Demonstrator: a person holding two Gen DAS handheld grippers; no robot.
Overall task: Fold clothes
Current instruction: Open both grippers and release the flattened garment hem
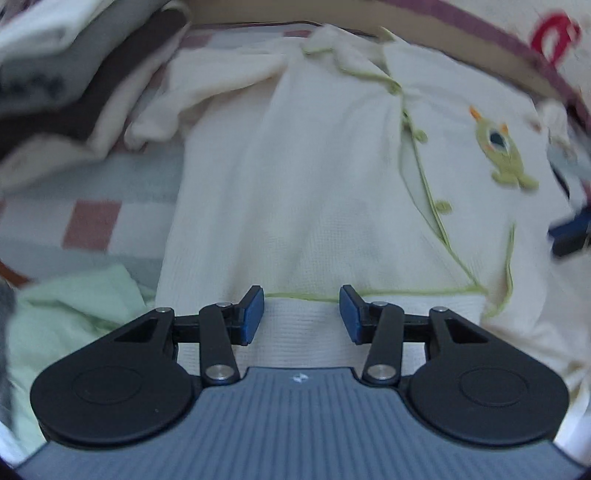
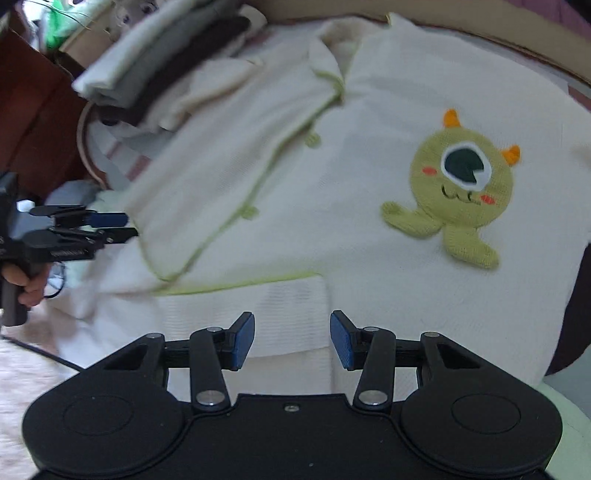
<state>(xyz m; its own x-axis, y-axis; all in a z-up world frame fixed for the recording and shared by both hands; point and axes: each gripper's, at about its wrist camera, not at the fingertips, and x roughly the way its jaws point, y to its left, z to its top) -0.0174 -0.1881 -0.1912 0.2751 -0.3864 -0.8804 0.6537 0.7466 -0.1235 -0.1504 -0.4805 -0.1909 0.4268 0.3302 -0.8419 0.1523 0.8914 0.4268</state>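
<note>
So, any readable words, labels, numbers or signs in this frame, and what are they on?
No readable words or numbers.
Small white logo mark on the left hand-held gripper body: a symbol, no letters.
Red marking on pale fabric at top right: too blurred.
Dark print on the folded stack: too blurred.

Light: we saw soft, even, slightly dim light, no glare.
Shadows: faint ones only.
Blur: motion smeared the cardigan (image 1: 295, 177) and the stack (image 2: 166, 62).
Sharpest: the grippers' bodies.
Edges: we noted fisheye bending and dark corners.
</note>
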